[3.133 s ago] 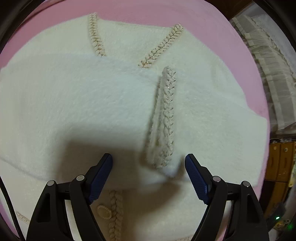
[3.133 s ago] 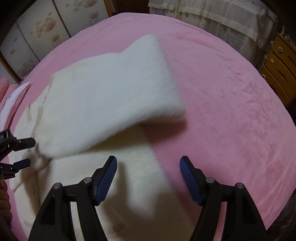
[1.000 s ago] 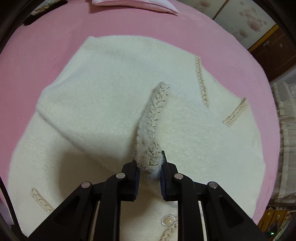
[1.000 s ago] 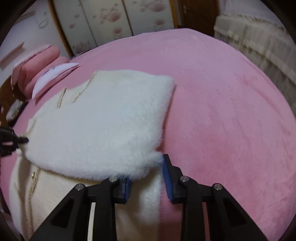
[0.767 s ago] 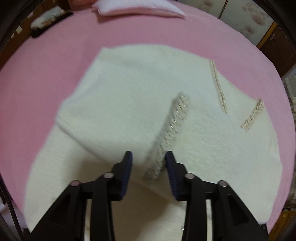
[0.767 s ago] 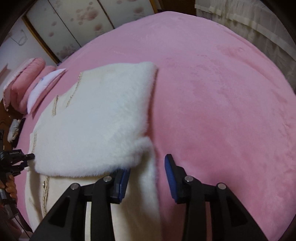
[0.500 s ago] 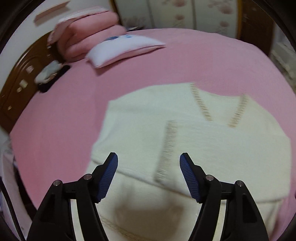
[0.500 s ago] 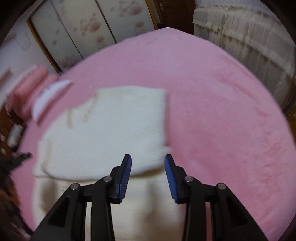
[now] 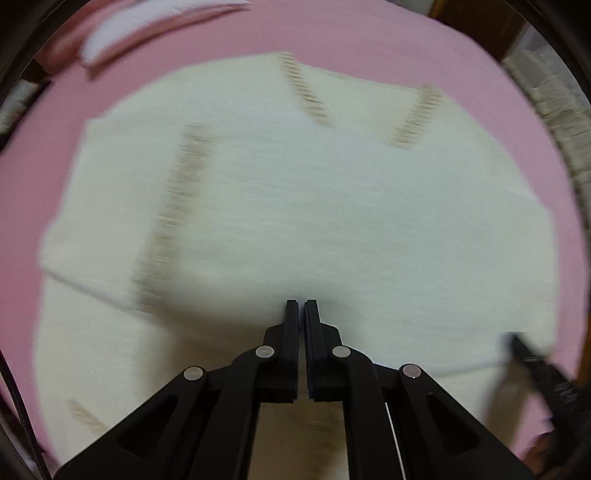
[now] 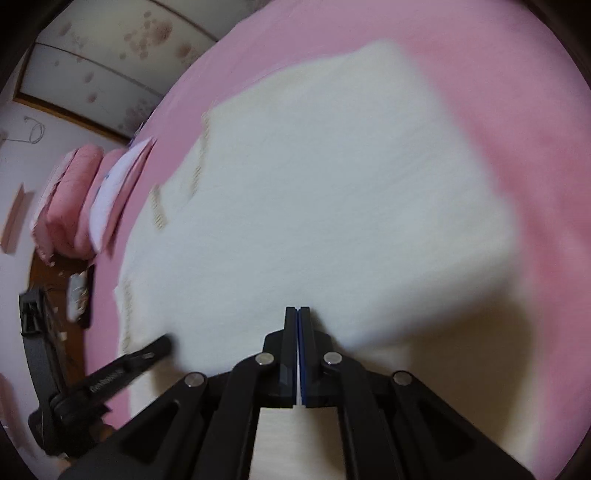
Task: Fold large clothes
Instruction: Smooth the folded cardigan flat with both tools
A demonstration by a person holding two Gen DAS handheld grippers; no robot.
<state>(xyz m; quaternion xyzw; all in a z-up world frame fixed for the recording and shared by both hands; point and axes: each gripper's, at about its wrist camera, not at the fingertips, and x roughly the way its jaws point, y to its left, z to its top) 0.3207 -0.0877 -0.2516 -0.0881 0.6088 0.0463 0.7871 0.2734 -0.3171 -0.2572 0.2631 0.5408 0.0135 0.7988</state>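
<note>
The right gripper (image 10: pixel 297 314) has just been closing — its jaws now meet with nothing between them, above the cream fleece garment (image 10: pixel 332 192) spread on the pink bedspread (image 10: pixel 535 122). At lower left the left gripper (image 10: pixel 162 345) reaches the garment's edge — pink pillows (image 10: pixel 74 199) lie beyond.

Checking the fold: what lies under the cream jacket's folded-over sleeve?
Under the sleeve lies the jacket body; its lower part and collar trim show. What the sleeve covers is hidden. Pink bedspread surrounds it.

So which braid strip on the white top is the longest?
The left strip in the left wrist view; it runs far longer than the two short neckline strips.
</note>
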